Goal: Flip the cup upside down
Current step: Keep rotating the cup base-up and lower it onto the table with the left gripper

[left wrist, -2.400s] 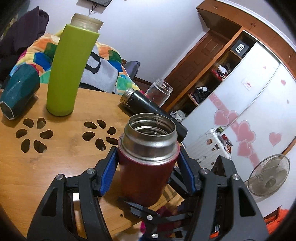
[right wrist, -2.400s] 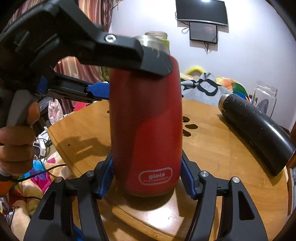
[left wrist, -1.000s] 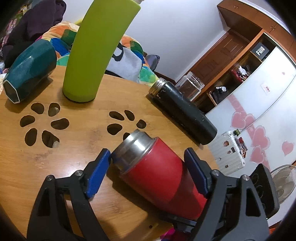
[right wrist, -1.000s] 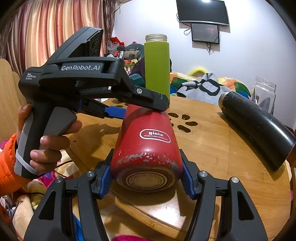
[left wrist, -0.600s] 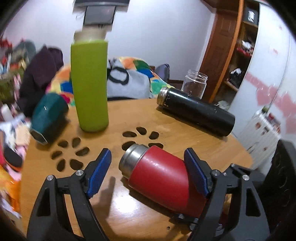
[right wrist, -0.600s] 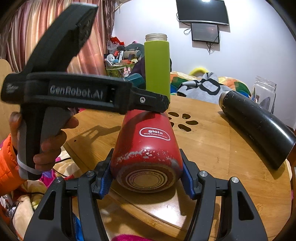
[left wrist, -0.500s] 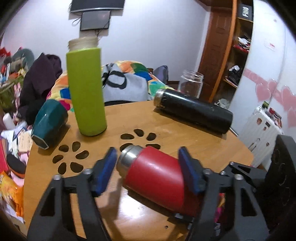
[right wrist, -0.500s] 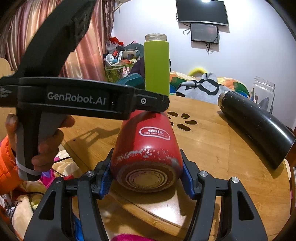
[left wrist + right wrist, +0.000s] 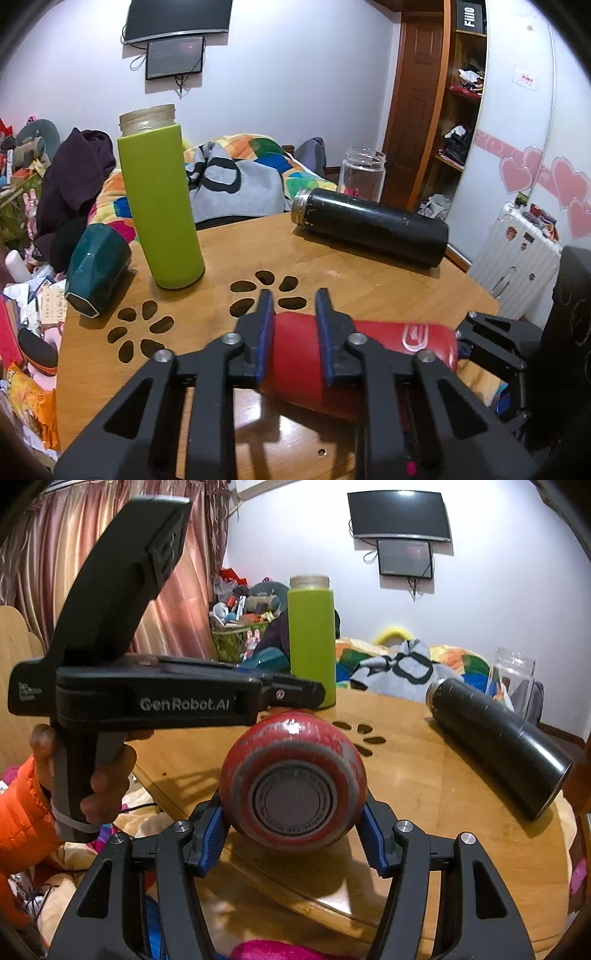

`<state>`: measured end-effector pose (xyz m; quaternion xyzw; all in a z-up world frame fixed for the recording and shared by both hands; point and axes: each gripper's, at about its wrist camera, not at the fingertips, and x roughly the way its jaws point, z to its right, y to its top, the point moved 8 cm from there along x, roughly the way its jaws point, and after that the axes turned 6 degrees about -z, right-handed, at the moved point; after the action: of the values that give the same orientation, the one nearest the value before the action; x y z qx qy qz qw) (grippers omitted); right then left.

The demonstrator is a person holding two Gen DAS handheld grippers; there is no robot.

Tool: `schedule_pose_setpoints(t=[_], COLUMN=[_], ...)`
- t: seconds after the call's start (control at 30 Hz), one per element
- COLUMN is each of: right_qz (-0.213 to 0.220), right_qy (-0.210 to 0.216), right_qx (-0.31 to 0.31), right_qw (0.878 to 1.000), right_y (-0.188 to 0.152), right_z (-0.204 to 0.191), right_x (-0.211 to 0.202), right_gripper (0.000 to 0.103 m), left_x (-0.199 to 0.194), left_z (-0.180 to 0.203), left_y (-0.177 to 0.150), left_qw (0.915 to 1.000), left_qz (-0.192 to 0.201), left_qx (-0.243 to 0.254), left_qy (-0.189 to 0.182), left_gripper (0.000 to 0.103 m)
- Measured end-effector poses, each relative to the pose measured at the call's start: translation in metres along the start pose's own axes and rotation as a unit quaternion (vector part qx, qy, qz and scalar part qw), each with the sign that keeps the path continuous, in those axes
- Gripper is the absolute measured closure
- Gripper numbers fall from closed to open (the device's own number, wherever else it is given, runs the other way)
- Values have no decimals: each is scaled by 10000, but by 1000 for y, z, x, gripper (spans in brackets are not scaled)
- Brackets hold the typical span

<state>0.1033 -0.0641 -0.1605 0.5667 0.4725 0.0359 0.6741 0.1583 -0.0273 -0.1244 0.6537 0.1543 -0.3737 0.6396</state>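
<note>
Lying sideways at lower centre of both frames, the red cup is being clamped at its base by the right gripper, whose view is showing the scuffed underside. The left view is showing the left gripper above the cup, fingers nearly together, grasping nothing. A hand is gripping its handle at left.

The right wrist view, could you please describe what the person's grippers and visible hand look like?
Both the right gripper and the left gripper have black angular frames, silver bolts and blue pads. White "GenRobot.AI" lettering marks the left one's side. The left hand is bare below an orange puffy sleeve.
</note>
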Motion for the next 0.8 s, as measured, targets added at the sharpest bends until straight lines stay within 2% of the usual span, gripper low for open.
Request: schedule_pose_setpoints(t=[0.47, 0.8], right_qz=[425, 405], right_qy=[-178, -188], right_qx=[144, 196], right_qw=[9988, 9988], right_y=[28, 44], right_z=[19, 25], right_x=[-13, -2], right_gripper=[46, 46], left_x=[-2, 6], left_z=[-6, -20], left_y=[3, 1], left_qw=[9995, 9986], left_qz=[31, -113], left_qx=[-206, -437], left_qy=[-229, -283], left_gripper=[86, 87])
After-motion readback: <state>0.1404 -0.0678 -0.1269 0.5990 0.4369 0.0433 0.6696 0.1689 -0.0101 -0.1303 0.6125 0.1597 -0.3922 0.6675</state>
